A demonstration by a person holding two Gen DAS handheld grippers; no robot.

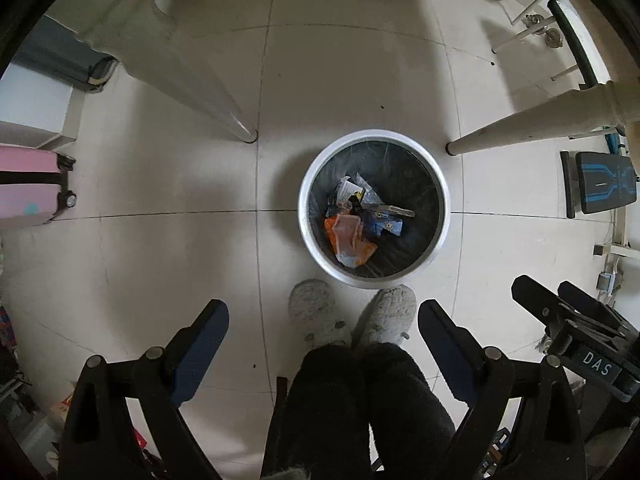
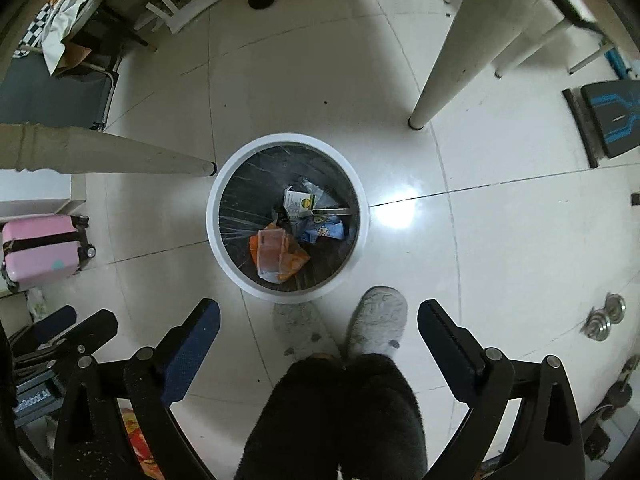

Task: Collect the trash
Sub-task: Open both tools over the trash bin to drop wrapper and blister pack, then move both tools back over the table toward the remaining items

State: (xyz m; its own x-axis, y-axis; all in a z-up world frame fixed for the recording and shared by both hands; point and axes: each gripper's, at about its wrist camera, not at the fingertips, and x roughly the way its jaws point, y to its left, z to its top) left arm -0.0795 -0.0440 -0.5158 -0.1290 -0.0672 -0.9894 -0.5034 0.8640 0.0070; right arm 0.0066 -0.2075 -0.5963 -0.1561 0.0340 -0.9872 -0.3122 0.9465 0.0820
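A: Since both grippers hang straight over the floor w/ nothing in them, I judge the drop is done. Left gripper [image 1: 323, 334] is spread wide, empty. Right gripper [image 2: 319, 334] also spread wide, nothing between the pads.

B: OK. And the trash, where is it?

A: Inside the bin [image 1: 310, 184], white rim, dark liner. I see an orange wrapper [image 1: 352, 242] at the near side, a blue packet [image 1: 386, 226] beside it, a white carton [image 2: 298, 200] further back. All lie on the bottom, below the rim. No loose trash shows on the floor tiles close to the bin, as far as I can tell.

B: Bin position?

A: On the floor between two table legs [image 1: 224, 100], just in front of the person's slippers [image 1: 314, 314]. Slippers almost touch the rim.

B: So next step, how to do it well?

A: Probably look for more trash elsewhere, e.g. around the room edges; there are things at the far wall, but I cannot tell if they are trash. My advice: keep the grippers wide until one is right over a piece, come down straight, close on the middle of the piece so a thin wrapper does not slip out. When coming back, let go only when the piece is inside the rim, not over its edge. Also mind the table legs, they are near the bin on both sides.
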